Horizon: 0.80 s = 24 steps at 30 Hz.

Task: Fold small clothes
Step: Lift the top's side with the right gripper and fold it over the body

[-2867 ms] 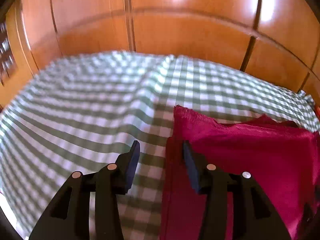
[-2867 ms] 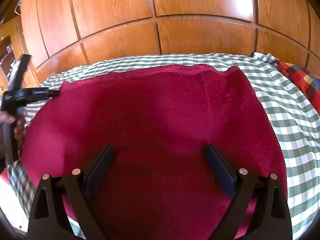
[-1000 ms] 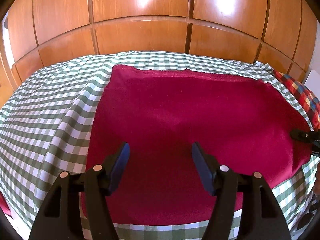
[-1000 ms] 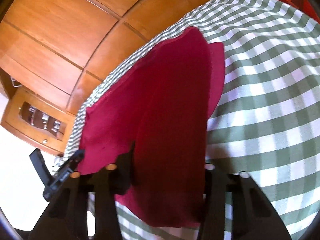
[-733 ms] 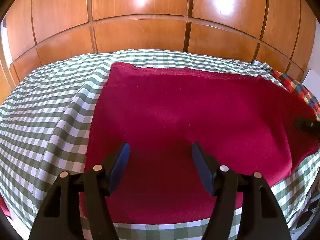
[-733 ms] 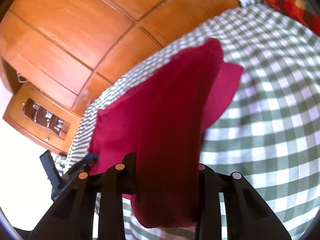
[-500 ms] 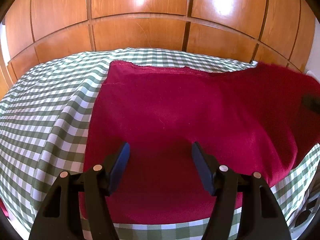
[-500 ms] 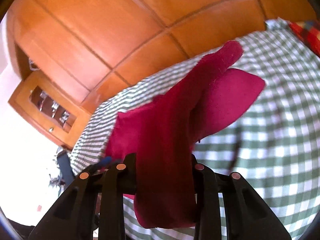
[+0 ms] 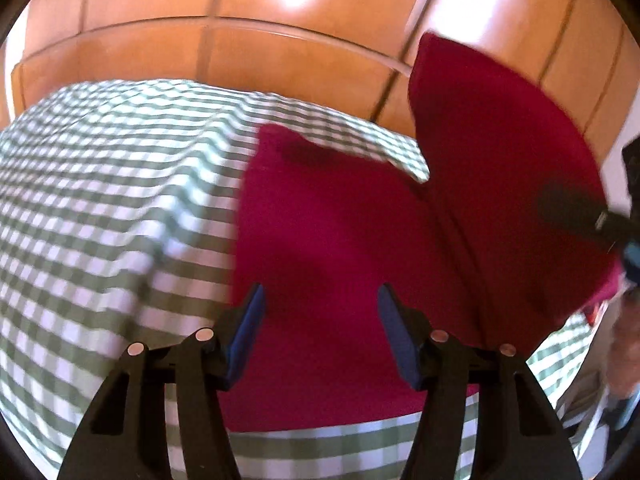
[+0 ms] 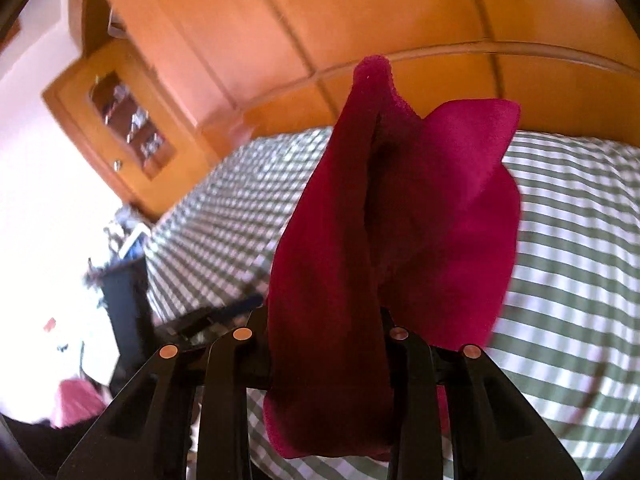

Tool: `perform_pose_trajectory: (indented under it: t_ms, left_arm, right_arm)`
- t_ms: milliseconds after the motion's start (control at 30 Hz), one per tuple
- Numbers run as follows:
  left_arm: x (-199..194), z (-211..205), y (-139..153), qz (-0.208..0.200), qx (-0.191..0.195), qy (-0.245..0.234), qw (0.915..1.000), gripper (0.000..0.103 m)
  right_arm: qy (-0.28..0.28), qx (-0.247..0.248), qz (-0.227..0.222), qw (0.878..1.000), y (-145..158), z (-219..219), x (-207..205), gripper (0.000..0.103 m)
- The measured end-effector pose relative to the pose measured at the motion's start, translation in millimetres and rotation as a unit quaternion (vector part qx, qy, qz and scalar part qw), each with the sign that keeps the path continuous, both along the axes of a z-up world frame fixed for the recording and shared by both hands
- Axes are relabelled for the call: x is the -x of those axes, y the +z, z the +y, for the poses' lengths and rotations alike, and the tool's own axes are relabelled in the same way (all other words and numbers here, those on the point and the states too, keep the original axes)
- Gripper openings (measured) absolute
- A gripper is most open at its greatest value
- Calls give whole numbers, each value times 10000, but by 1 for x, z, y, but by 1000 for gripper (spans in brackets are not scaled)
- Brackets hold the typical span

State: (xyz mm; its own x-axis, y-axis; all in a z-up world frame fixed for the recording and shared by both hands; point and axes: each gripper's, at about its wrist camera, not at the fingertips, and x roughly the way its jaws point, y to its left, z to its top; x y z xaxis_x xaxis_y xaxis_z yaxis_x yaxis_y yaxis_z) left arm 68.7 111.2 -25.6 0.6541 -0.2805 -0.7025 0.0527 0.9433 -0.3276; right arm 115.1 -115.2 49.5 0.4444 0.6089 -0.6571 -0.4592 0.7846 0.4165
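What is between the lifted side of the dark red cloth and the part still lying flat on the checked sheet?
Nothing visible. The right gripper holds one side of the dark red fleece cloth up over the flat part on the green-and-white checked sheet; the open left gripper hovers at its near edge.

We see the cloth (image 9: 340,240) lying on the checked cover (image 9: 120,200), its right side lifted. Behind stands the panelled wall (image 9: 240,8).

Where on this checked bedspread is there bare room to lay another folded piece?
The checked bedspread is bare left of the red cloth, up to the wooden panels. The right side is crowded: the right hand-held gripper lifts the cloth there.
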Motion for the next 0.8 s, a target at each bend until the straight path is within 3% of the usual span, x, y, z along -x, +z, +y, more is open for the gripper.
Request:
perform_pose_trajectory:
  t_ms: [200,333,500,567,633,700,800]
  left_arm:
    - [5,63,4,68,710,581,9958,57]
    - [5,72,9,0,702,699,9951,57]
    - [-4,69,17,-74,812,530,9953,58]
    - [-9,64,21,-86,924,381,9950,61]
    - [-14,60,23,-92,991,275,9947,64]
    - [-18,55,29,-112,957,179,9952,68]
    - [-25,54,35,-80,1220,-2,9925,77]
  right_arm:
    - [440,505,239,9975,-28,57,-3,29]
    - [532,693,292,9958,-41,71,-3,29]
    - [689,880,12,9937,-38,84,3,30]
    - [839,526,-24,9951,-35,76,8,45]
    - [1049,-4,50,9945,-31,69,14,81]
    - [1182,-382,-44,9922,-25,60,27,81]
    - [1132,-780,73,9905,-25,38,38,81]
